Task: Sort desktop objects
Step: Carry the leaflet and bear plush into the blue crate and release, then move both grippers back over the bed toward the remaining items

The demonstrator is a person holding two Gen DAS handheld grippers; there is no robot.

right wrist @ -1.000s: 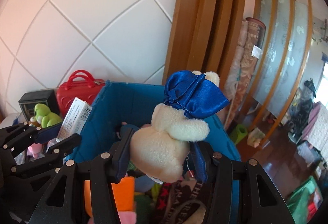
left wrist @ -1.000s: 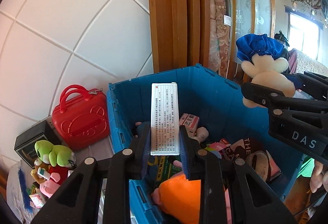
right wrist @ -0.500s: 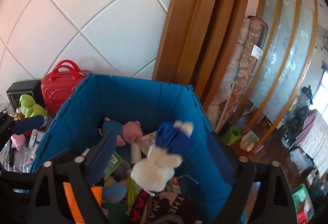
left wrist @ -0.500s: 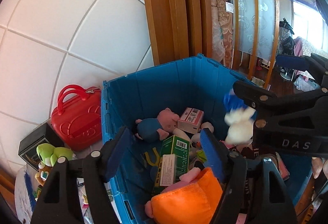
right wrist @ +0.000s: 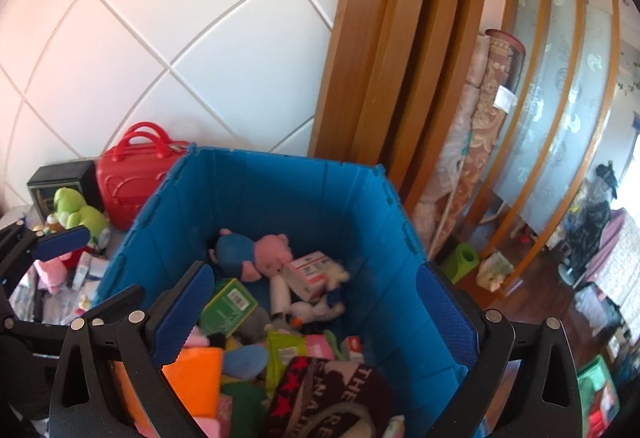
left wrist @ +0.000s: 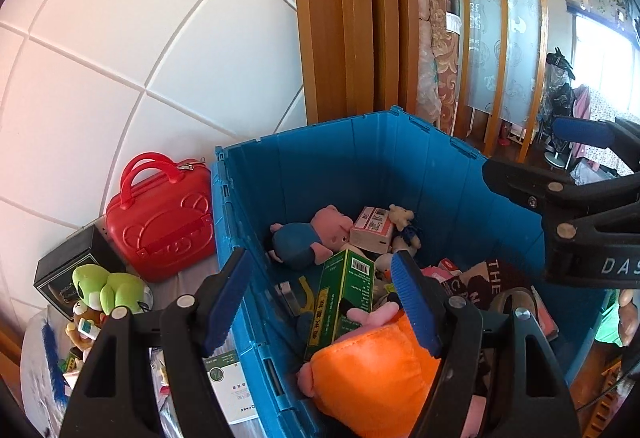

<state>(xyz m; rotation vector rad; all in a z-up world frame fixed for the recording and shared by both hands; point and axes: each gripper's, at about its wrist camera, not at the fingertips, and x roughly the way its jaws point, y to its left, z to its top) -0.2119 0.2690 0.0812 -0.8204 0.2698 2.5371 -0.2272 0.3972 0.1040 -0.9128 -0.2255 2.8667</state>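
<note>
1. Only the left wrist view showed a white box [left wrist: 230, 384] on the worktop, just outside the blue bin [left wrist: 400, 165].
2. Both tools, left tool [left wrist: 322, 302] and right tool [right wrist: 316, 314], hung over the bin, spread wide and holding nothing.
3. The pig toy [right wrist: 250, 250] and green box [right wrist: 228, 304] lay inside the bin.

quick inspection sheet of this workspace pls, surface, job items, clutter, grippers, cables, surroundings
surface: tabletop beside the crate, mostly covered.
job's things: blue crate holds a pig plush, green box, pink-and-white box, orange plush, small cream bear.
clutter: red toy suitcase, black box, green frog plush left of the crate.
grippers: left gripper and right gripper both open, empty, over the crate.
cables: nothing seen.
surroundings: white tiled wall, wooden frame, rolled rug.
</note>
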